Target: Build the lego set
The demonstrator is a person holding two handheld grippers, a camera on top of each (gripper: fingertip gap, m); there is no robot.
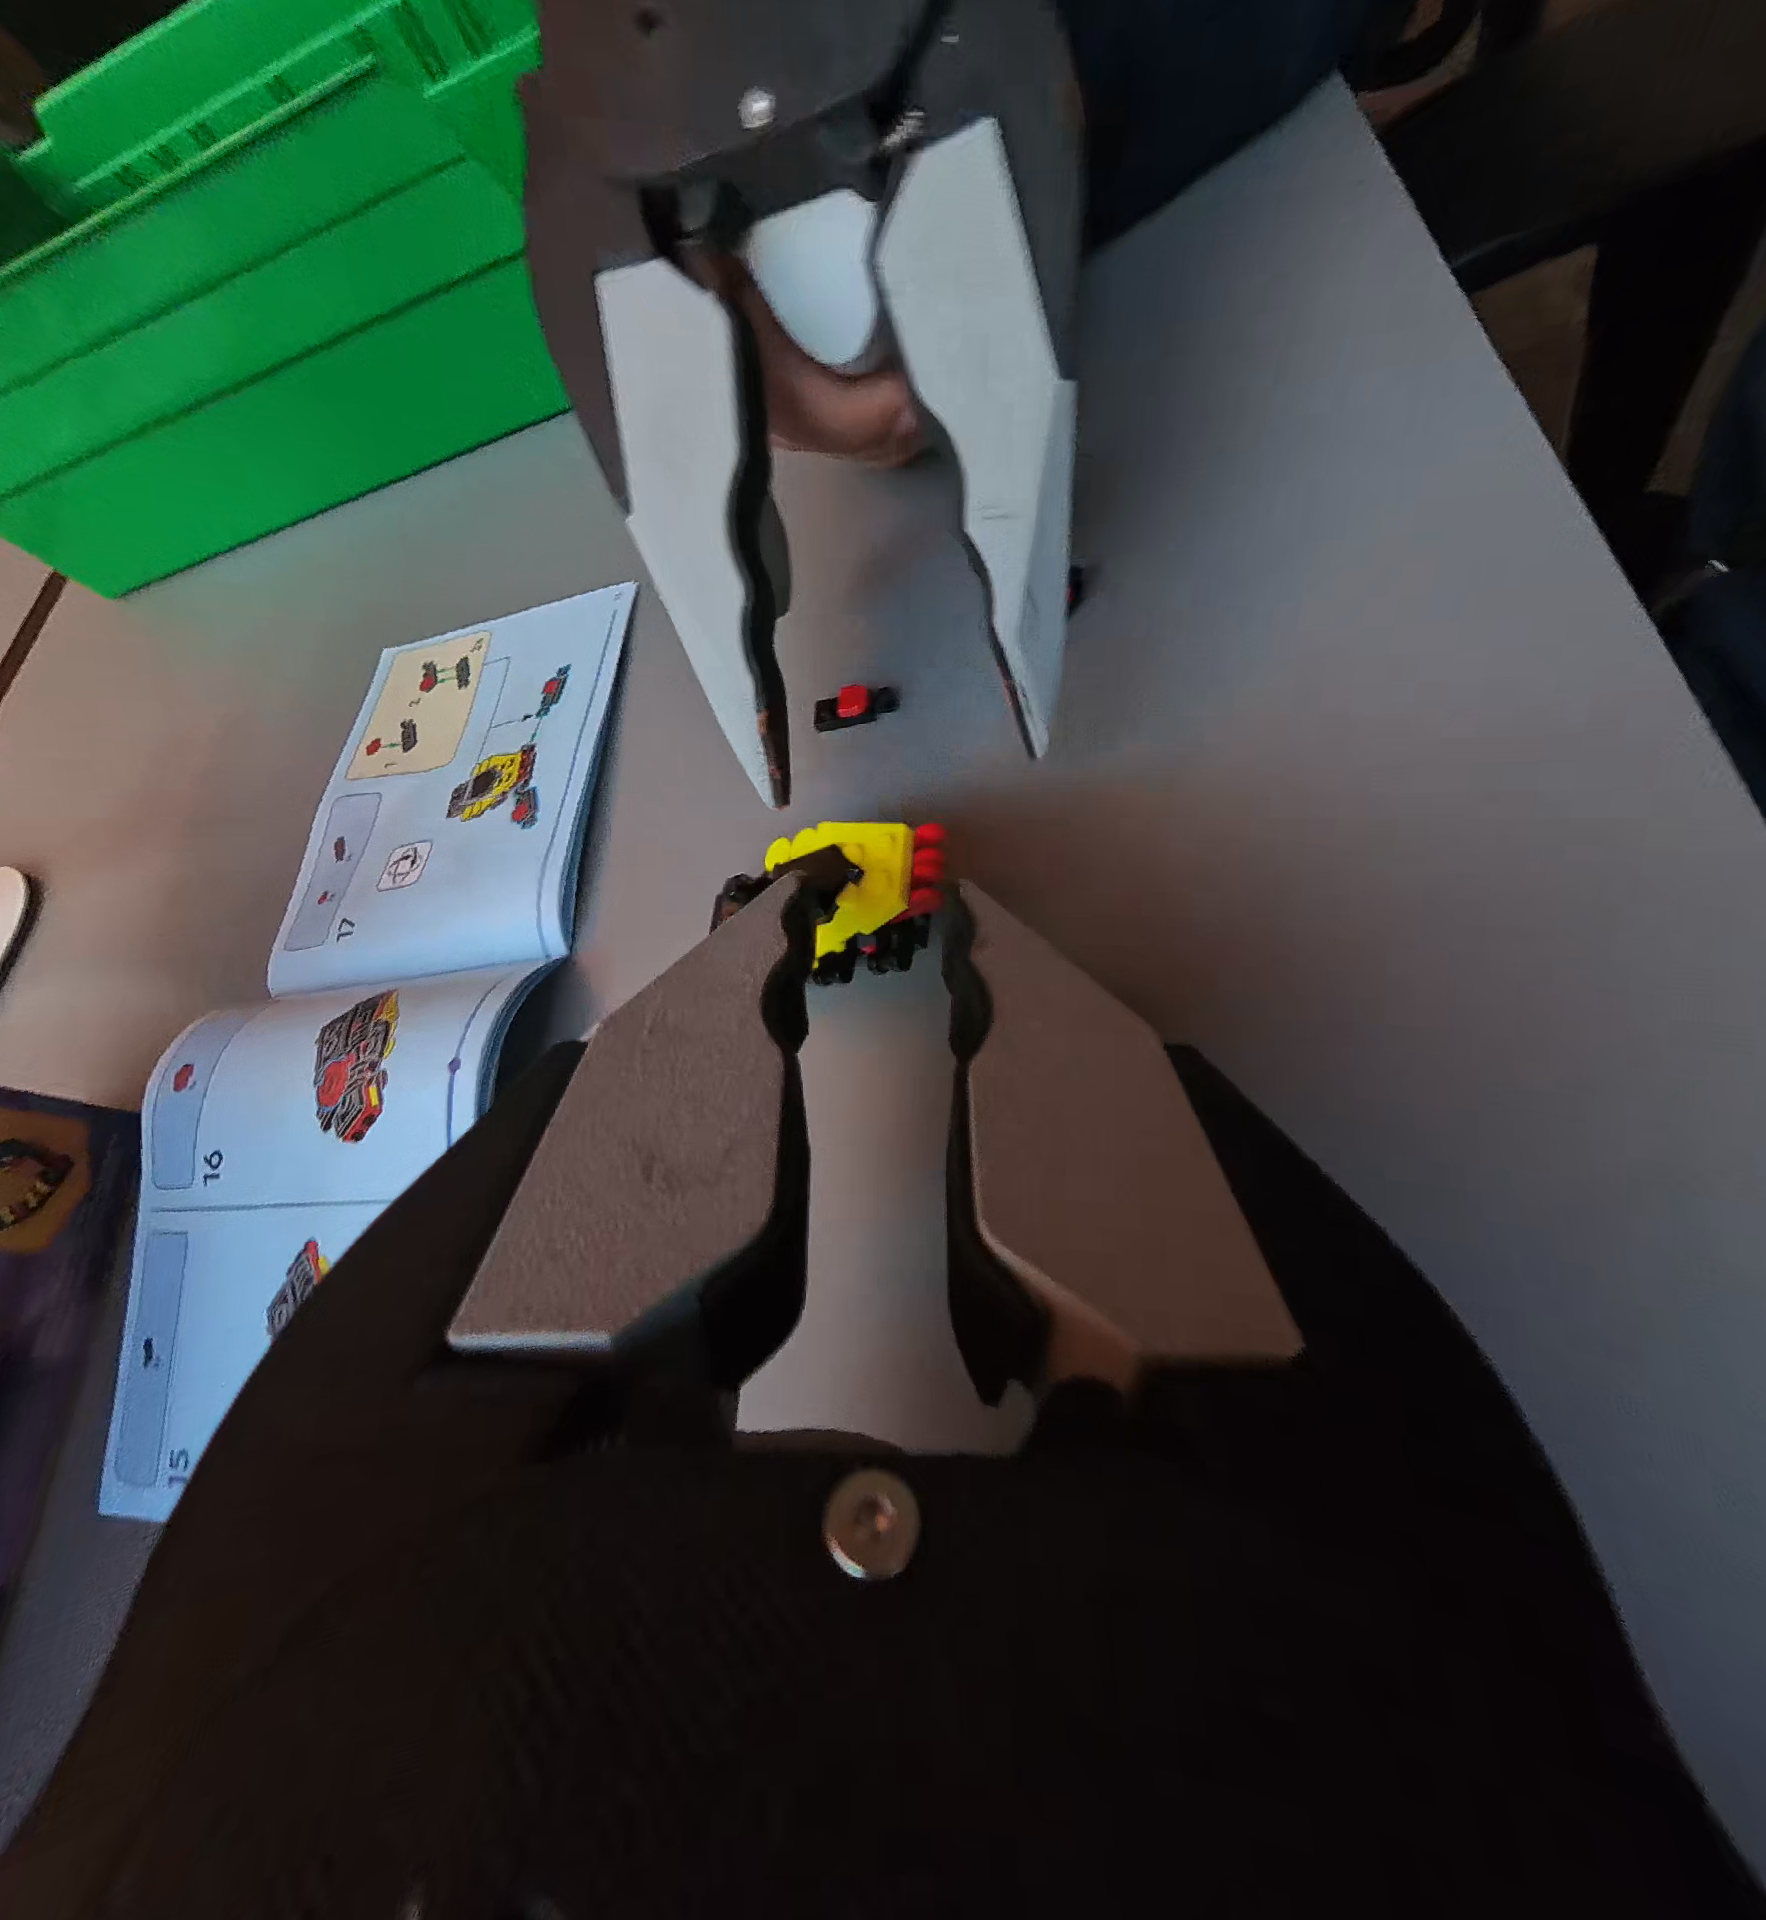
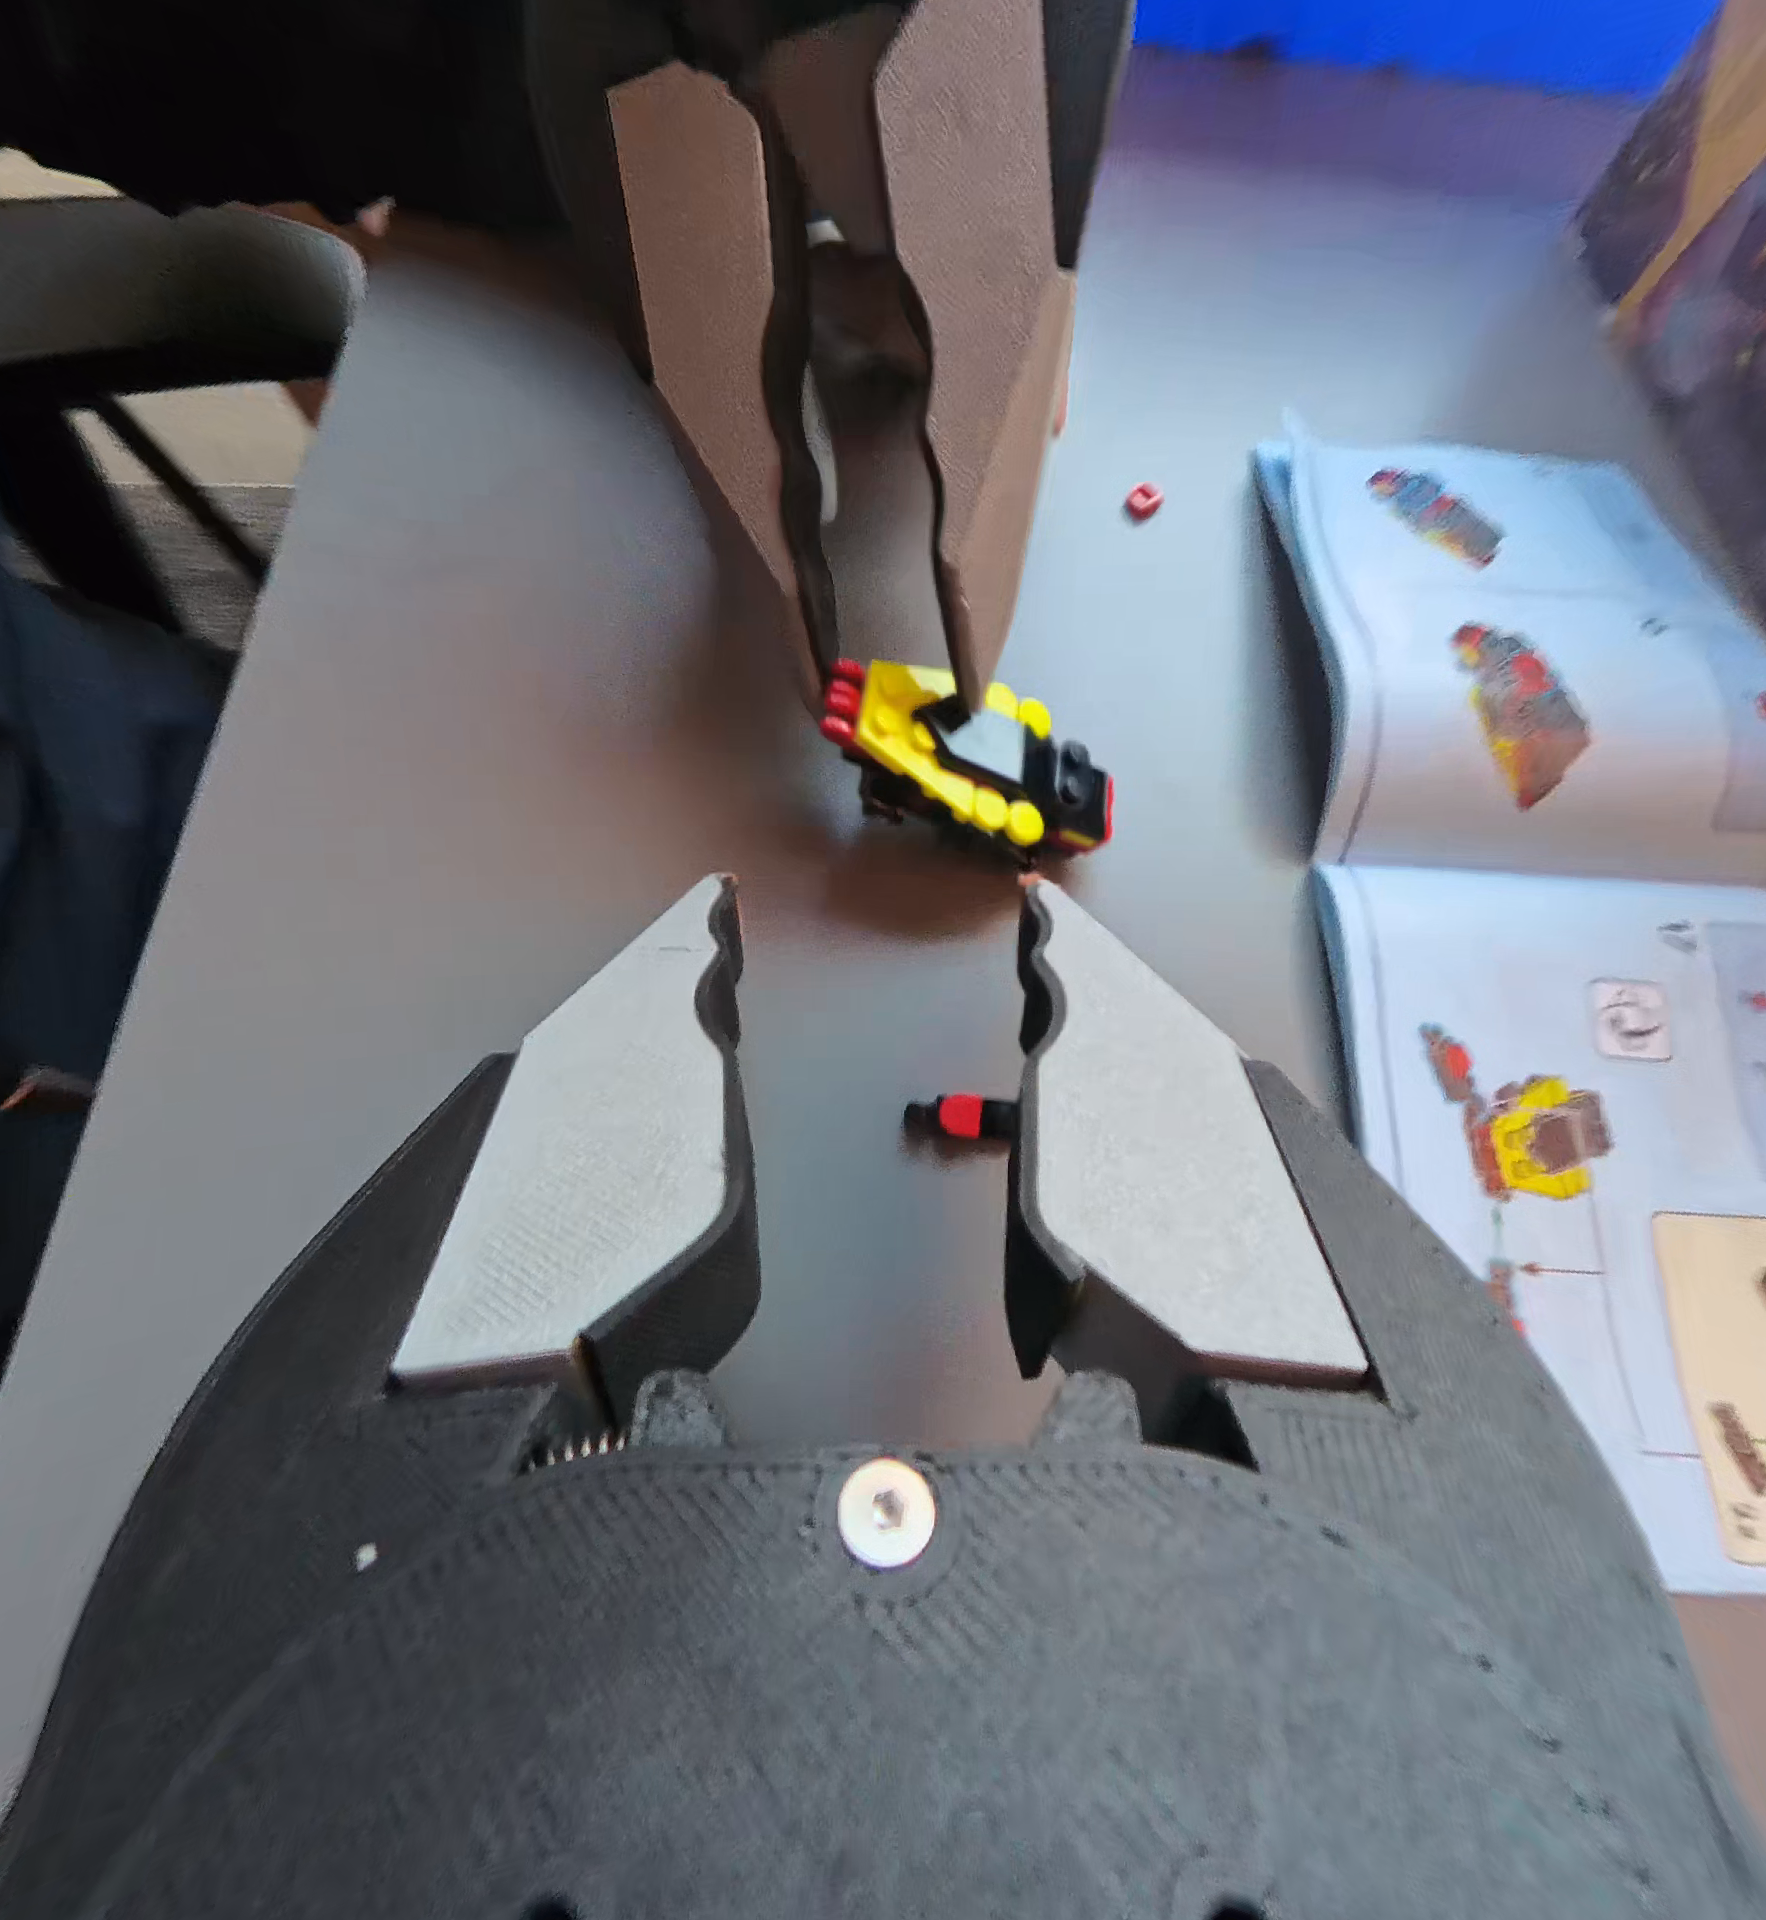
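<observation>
Lego model (image 2: 967, 758), a small yellow, black and red build, rests on the grey tabletop (image 2: 505, 727) near its middle. Left gripper (image 1: 874, 894) reaches it from one side: its brown jaws sit close on either flank of the model's rear end, where a row of red studs shows. They look closed on the model, though blur makes firm contact hard to confirm. Right gripper (image 2: 874, 899) faces it from the opposite side with its pale grey jaws spread open and empty, tips just short of the model.

Between the right jaws, lying on the tabletop, is a small black and red piece (image 2: 960, 1117), apart from both fingers. A tiny red stud (image 2: 1143, 501) lies farther off, near the open instruction booklet (image 2: 1544, 665). In the left wrist view a green crate (image 1: 235, 312) stands beyond the booklet.

Judged from this layout, the step in hand is picking up the black and red piece to attach it. To do it well, the right jaws should centre over the piece, drop low, and close squarely across its narrow sides so it cannot twist. The left gripper should hold the model steady, flat on the tabletop, while pressing happens. Risk: a loose hold lets the model slide or tip
</observation>
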